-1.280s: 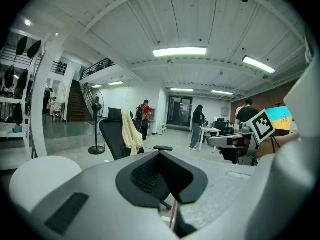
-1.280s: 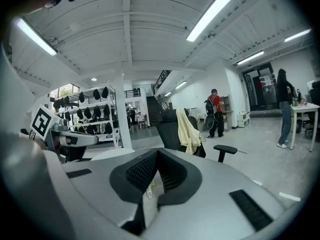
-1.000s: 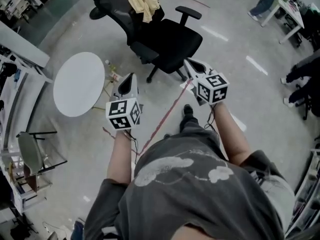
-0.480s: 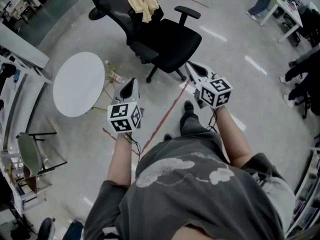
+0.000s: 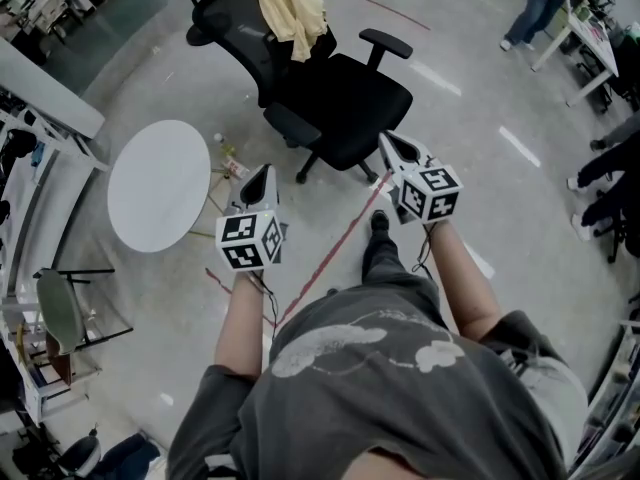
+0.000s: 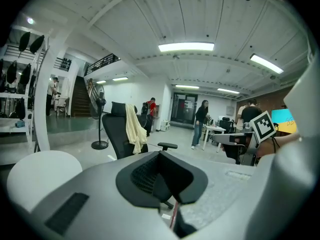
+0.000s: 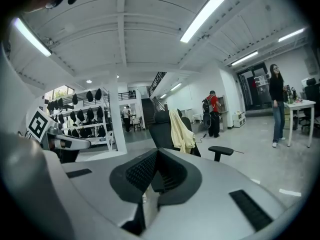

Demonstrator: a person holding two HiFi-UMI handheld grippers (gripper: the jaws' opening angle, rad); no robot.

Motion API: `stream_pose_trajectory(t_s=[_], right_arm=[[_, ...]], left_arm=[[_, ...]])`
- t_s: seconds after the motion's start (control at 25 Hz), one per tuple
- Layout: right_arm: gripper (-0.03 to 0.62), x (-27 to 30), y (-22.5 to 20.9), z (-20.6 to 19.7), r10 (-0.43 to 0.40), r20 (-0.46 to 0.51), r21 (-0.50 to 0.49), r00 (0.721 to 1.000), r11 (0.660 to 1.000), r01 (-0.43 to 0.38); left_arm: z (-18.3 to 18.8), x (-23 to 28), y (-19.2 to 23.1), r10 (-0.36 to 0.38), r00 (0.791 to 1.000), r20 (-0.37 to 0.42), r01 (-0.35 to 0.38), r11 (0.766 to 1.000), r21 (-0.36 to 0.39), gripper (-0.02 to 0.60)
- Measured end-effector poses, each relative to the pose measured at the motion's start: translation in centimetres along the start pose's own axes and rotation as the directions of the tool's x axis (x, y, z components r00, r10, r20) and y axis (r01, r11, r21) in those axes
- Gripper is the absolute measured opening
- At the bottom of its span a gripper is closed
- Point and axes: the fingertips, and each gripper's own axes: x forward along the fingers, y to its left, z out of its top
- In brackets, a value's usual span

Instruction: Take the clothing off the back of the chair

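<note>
- Hanging over the top of the backrest, the clothing (image 5: 287,13) is a pale yellow garment that drapes down the front of the black chair (image 5: 345,103); nothing touches it.
- Judging from this, the task has barely started: the garment is not yet lifted, so the reach, the grasp and the pull-off all remain.
- Both claws are clenched with nothing between the jaws. The left gripper (image 5: 262,175) is well short of the chair, and the right gripper (image 5: 388,143) is near the seat's front edge.
- The seat faces the person, so reaching the backrest likely means clearing the seat edge and the armrest (image 5: 385,40).
- Open floor lies ahead. A round white table (image 5: 158,183) and a bottle (image 5: 228,156) stand on the left, and a red floor line (image 5: 335,253) runs underfoot.
</note>
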Motion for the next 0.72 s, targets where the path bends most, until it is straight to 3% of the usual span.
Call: stream_pose_trajectory(t_s=[0.36, 0.72], right_arm=[[-0.008, 8.3, -9.6, 2.4, 0.041, -0.024, 0.052, 0.999, 0.998, -0.039], [-0.008, 16.0, -19.1, 5.6, 0.150, -0.050, 0.038, 0.987, 0.988, -0.148]], left_arm=[[3.1, 10.9, 0.2, 0.060, 0.998, -0.036, -0.060, 0.998, -0.008, 0.000], [7.6, 21.8, -0.7, 0.164, 0.986, -0.023, -0.165, 0.986, -0.013, 0.000]])
